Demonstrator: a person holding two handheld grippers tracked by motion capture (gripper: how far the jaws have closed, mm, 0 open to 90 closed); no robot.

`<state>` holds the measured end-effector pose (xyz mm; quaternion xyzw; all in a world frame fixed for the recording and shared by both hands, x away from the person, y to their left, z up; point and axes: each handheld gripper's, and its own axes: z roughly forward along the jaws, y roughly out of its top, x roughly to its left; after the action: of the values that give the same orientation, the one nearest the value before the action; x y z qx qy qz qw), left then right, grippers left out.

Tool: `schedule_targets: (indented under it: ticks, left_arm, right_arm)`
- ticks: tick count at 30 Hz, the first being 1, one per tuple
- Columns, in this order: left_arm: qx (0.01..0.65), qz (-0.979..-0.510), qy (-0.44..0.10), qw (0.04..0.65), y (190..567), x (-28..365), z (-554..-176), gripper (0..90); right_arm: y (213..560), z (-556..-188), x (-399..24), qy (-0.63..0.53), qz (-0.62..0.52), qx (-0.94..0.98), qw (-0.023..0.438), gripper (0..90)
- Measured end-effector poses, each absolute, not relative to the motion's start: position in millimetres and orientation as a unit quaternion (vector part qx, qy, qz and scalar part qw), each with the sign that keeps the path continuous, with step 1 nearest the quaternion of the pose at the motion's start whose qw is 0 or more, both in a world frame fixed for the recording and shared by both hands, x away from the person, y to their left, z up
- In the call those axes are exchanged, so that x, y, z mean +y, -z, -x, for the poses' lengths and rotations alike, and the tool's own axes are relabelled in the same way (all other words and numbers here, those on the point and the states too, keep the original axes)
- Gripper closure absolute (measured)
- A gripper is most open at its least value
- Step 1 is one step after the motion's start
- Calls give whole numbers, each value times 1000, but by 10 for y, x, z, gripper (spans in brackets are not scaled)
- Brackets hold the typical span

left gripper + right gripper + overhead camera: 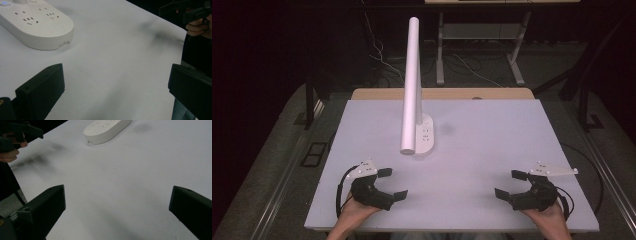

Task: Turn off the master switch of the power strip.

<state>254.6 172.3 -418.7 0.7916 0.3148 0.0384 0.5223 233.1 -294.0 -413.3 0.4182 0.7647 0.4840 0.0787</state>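
A: Since no task's given, what's the likely thing to handle?
B: Prob. the white desk lamp (pixel 413 85), standing mid-table toward the far side, w/ its oval socket base (pixel 35 26) flat on the table (pixel 492 145).
A: Grippers?
B: Left gripper (pixel 388 184) and right gripper (pixel 509 184) both spread wide, empty, near edge, well apart from it.
A: Handling?
B: Looks rigid, smooth plastic, top-heavy; I'd grip the base rim, not the tall arm.
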Motion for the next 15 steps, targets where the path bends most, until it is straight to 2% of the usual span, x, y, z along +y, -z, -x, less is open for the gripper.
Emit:
schedule_targets:
  ticks: [15]
  left_arm:
    - [312, -804, -20, 506, 4089, 1646, -2652, 2]
  right_arm:
    - [4135, -2338, -2937, -482, -420, 765, 76, 0]
